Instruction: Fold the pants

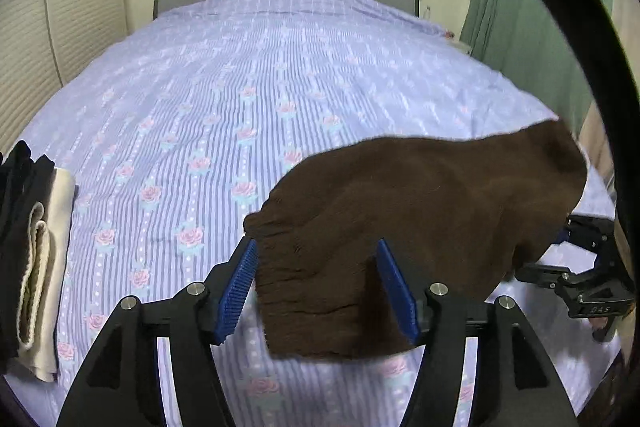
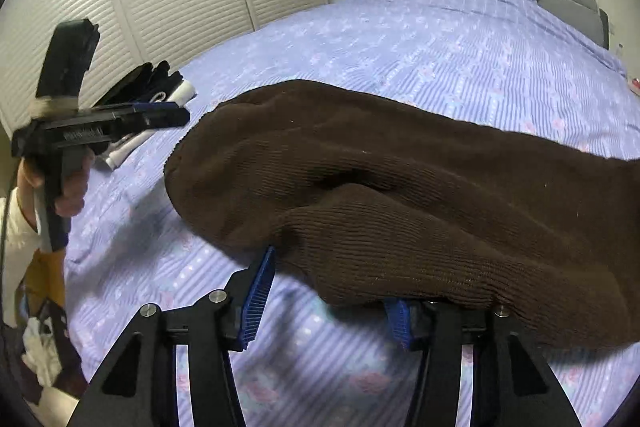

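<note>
while both tongs gape apart, one brown pants drapes across the bed.

The pants are a matt brown ribbed knit, kinda fuzzy. The bedsheet looks like thin, smooth printed cotton with light creases. Both grippers are matt black plastic with ridged blue rubbery pads and shiny metal bolts.
</note>
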